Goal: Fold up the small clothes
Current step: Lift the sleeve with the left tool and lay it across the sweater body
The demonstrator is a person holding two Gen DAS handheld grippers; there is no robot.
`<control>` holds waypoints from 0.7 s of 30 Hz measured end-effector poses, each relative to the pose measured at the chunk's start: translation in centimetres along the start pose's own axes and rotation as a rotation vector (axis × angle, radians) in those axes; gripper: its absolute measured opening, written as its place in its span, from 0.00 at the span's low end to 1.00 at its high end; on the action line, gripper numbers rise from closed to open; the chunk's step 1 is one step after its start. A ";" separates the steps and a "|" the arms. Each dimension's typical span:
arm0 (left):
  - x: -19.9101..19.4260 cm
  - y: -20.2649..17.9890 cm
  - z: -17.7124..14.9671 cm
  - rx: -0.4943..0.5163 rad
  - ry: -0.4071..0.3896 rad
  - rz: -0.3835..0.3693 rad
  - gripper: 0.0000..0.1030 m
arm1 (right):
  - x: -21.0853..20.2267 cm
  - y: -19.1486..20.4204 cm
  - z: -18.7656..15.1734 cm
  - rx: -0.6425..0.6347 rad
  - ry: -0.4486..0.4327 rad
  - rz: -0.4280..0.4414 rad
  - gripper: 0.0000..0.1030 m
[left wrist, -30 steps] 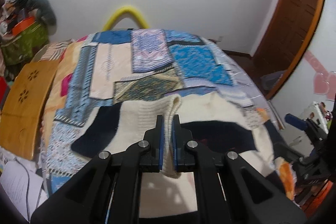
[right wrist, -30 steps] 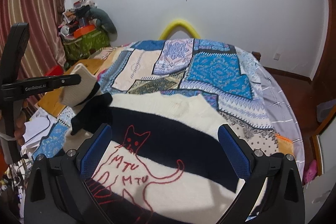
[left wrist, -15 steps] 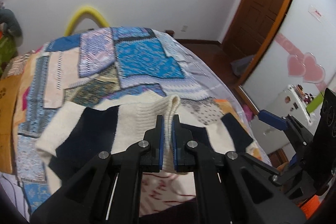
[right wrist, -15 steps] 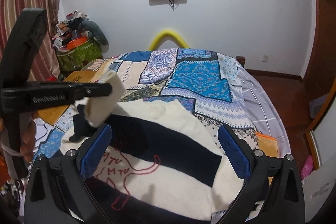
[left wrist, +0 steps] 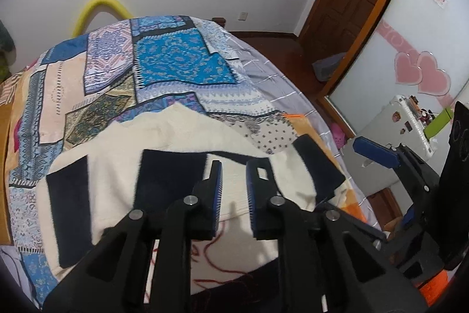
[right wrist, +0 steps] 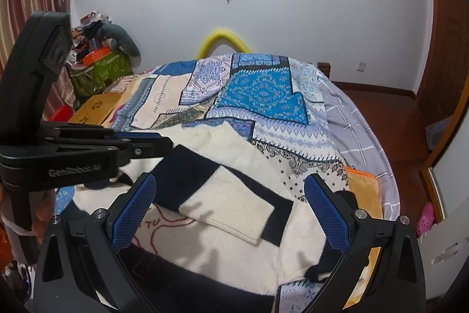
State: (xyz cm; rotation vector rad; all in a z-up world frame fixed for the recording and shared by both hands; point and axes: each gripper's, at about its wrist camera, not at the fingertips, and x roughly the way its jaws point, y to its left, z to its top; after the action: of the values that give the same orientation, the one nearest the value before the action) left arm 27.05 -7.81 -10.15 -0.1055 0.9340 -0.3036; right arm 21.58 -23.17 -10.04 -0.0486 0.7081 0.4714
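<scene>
A cream and navy striped sweater [left wrist: 181,137] [right wrist: 222,148] with a red stitched cat lies spread on the bed. One sleeve [right wrist: 231,207] is folded over its body, cream cuff lying flat. My left gripper [left wrist: 234,166] hovers just over that sleeve [left wrist: 234,189]. Its jaws are opening, a narrow gap between the blue pads and no cloth in it. From the right wrist view the left gripper [right wrist: 164,144] reaches in from the left edge. My right gripper [right wrist: 230,181] stands wide open above the sweater's near part and holds nothing; its blue pad [left wrist: 375,151] shows at the right.
A patchwork bedspread [right wrist: 263,96] covers the bed, with a yellow foam arc [right wrist: 222,37] at its far end. A wooden board [right wrist: 93,107] and piled clutter [right wrist: 99,60] sit to the left. To the right are bare floor [left wrist: 293,49], a brown door [left wrist: 346,2] and a white cabinet [left wrist: 392,131].
My left gripper carried the cream cuff across the sweater to the right, then let go. The sleeve now lies flat on the body. The right gripper stayed open and drifted slightly.
</scene>
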 end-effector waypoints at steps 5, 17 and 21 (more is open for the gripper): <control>-1.1 3.7 -0.8 -0.017 -0.020 0.084 0.34 | 1.3 -0.2 -0.1 0.015 0.045 0.015 0.98; -3.3 17.6 -6.6 -0.187 0.016 0.310 0.44 | 6.7 -3.2 -1.9 0.156 0.226 0.041 0.97; -3.4 21.1 -9.2 -0.243 0.043 0.355 0.45 | 8.5 -4.4 -2.8 0.220 0.289 0.060 0.94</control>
State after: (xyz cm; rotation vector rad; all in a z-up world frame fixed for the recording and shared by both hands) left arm 22.21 13.70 -17.64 -0.1542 1.0102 0.1377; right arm 27.32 -24.23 -18.09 0.1140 1.0445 0.4453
